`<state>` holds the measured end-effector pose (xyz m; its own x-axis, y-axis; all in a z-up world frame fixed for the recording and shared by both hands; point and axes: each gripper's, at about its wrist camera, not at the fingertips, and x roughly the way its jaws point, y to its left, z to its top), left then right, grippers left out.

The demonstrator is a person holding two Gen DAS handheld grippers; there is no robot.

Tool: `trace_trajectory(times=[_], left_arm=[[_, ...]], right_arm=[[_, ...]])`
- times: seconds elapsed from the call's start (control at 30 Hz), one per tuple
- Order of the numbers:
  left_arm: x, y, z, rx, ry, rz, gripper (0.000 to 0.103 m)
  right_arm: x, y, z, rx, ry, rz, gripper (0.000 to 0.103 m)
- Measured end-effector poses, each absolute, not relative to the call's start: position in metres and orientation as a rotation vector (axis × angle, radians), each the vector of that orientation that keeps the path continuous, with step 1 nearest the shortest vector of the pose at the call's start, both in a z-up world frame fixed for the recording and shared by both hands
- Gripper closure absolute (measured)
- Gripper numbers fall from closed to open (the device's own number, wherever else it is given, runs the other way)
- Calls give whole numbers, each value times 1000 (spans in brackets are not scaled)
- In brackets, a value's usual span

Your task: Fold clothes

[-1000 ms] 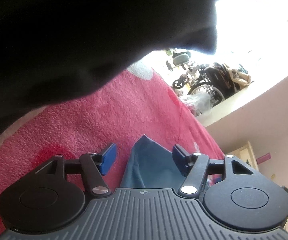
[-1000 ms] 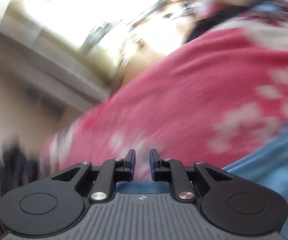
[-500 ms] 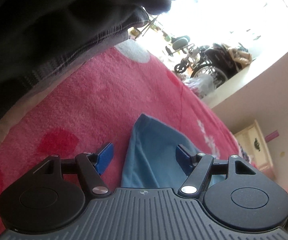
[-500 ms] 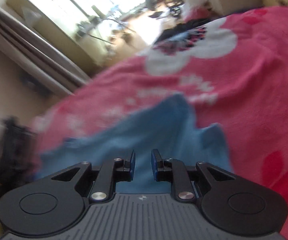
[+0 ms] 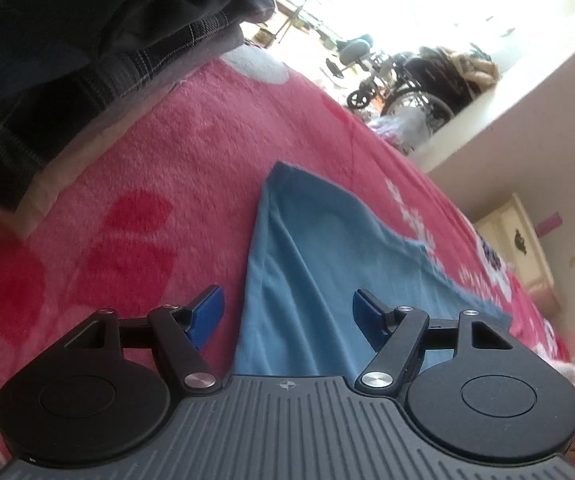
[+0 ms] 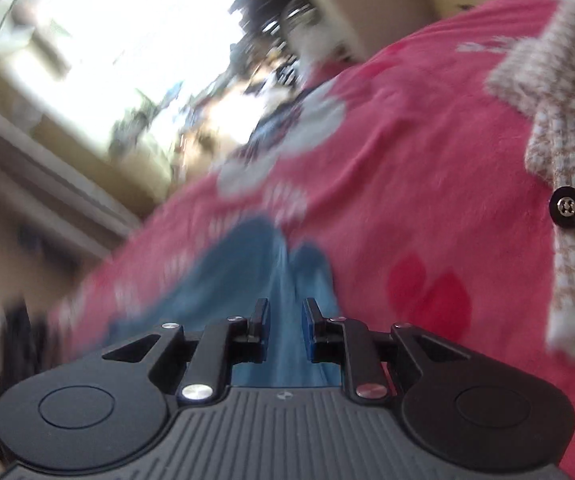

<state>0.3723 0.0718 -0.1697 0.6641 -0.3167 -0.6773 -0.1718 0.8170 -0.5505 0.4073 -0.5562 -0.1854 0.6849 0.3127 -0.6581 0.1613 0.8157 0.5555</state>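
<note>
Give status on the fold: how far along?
Early. Done: blue garment is laid out on the pink blanket, creased, no clear fold. In hand: nothing; left gripper is opening over its edge, right gripper narrow, gripping nothing. Left: folding it, plus the dark clothes and checked garment.

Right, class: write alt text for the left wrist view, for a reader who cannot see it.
The left gripper, its jaws opening and holding nothing, hangs above a blue garment lying flat on a pink blanket. A pile of dark clothes sits beyond on the left, with a wheelchair near a bright window.
</note>
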Motion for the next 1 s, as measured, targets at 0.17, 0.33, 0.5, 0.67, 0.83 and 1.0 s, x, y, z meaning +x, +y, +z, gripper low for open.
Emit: trace_trajectory(times=[0.17, 0.33, 0.5, 0.67, 0.83, 1.0], left_arm=[[385, 40, -177, -652, 885, -84, 32], [366, 49, -177, -634, 915, -91, 32], [357, 55, -178, -614, 917, -102, 32], [359, 54, -176, -583, 916, -116, 32], [360, 54, -177, -569, 916, -126, 32], [357, 53, -177, -545, 910, -134, 32]], right_arm=[[399, -539, -189, 524, 888, 124, 83], [405, -532, -200, 487, 957, 154, 83], [398, -527, -200, 450, 980, 163, 83], [395, -532, -196, 452, 969, 139, 83], [396, -536, -200, 475, 980, 137, 80], [393, -525, -201, 410, 1003, 177, 78]])
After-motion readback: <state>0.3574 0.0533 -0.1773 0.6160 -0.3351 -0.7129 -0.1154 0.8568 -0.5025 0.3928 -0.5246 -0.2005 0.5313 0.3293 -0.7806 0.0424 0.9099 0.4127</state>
